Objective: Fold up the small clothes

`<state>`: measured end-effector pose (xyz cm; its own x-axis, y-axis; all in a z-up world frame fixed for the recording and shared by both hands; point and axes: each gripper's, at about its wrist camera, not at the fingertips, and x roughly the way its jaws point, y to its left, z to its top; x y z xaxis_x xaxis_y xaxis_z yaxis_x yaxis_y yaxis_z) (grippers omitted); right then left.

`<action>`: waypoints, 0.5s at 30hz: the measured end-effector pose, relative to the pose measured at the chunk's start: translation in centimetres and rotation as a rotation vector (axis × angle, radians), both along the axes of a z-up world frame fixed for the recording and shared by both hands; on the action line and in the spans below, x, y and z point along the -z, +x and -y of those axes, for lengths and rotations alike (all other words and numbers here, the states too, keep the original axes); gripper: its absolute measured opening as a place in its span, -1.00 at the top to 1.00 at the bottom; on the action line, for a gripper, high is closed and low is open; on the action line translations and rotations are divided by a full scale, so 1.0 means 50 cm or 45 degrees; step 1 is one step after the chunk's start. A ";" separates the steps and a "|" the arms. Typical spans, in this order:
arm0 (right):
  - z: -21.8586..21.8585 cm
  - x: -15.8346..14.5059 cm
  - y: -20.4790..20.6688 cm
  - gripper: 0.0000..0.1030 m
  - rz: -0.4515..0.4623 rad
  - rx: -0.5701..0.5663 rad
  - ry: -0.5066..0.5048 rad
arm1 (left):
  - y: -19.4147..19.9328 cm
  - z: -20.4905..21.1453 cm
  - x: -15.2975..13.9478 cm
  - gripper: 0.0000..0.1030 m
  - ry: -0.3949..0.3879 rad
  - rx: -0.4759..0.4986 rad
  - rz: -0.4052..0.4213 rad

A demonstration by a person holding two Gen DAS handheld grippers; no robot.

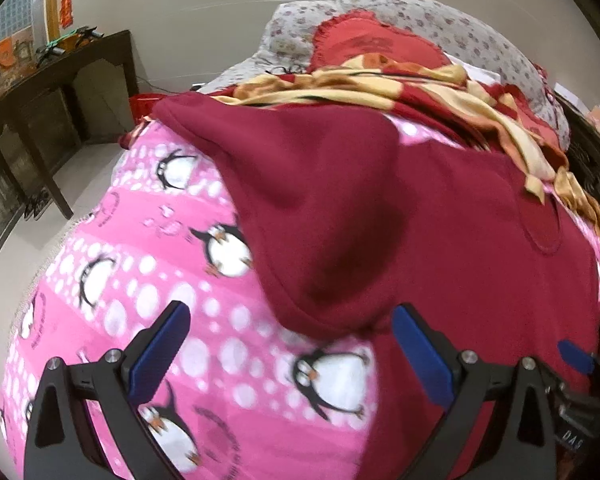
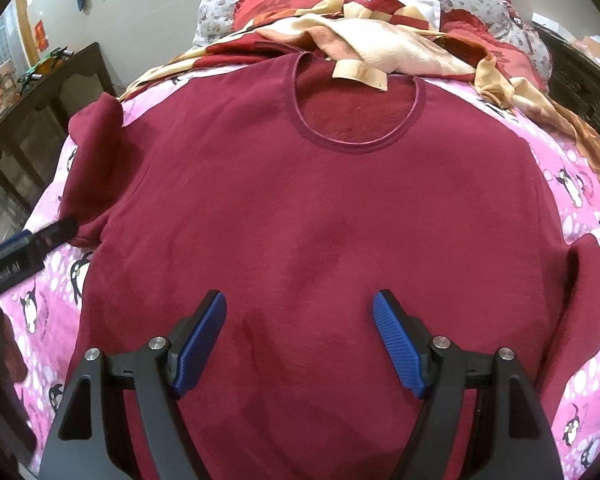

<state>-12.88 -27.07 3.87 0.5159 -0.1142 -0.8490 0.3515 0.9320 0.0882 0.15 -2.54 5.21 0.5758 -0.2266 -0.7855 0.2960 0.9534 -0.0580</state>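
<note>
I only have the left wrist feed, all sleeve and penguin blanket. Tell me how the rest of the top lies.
Observer: In the right wrist view the maroon top lies spread flat, front up, round neckline at the far end.
Operator: Give me the other sleeve.
Observer: The right sleeve lies by the body on the pink blanket, not folded in.
Operator: Report the right gripper.
Observer: The right gripper is open over the lower middle of the top, holding nothing.
</note>
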 end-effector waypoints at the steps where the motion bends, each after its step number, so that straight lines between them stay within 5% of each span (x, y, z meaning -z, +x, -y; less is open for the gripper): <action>1: -0.001 0.001 0.001 -0.90 -0.002 -0.003 0.002 | 0.011 -0.009 -0.004 -0.99 -0.017 -0.017 -0.005; 7: 0.001 0.001 0.002 -0.90 -0.001 -0.006 0.014 | 0.143 -0.084 -0.030 -0.97 -0.087 -0.147 0.004; 15: -0.004 0.006 0.005 -0.90 -0.029 -0.020 0.011 | 0.337 -0.176 -0.004 -0.61 -0.361 -0.386 -0.119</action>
